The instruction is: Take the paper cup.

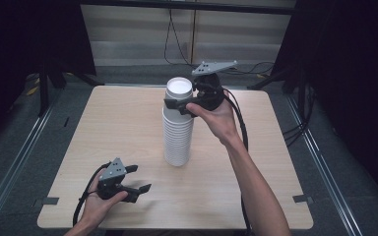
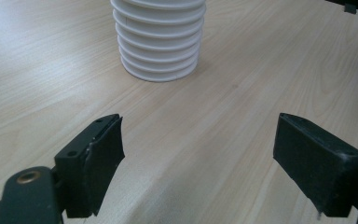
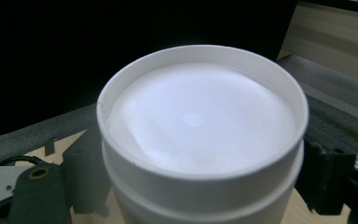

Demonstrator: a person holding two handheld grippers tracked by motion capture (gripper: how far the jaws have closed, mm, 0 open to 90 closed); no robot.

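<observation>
Fingers of your right gripper (image 1: 181, 104) clasp the top white paper cup (image 3: 200, 135) of the tall stack (image 1: 178, 132) mid-table, left gripper (image 1: 140, 178) idle, jaws apart near the front edge; next, lift straight up.

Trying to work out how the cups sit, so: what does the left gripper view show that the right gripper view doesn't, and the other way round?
Left gripper view alone: the foot of the cup stack standing upside down on the table, with the left gripper open and holding nothing. Right gripper view alone: the top cup, its recessed white base facing up, with the right gripper straddling its sides. Shared: the same white stack and the light wooden table.
</observation>
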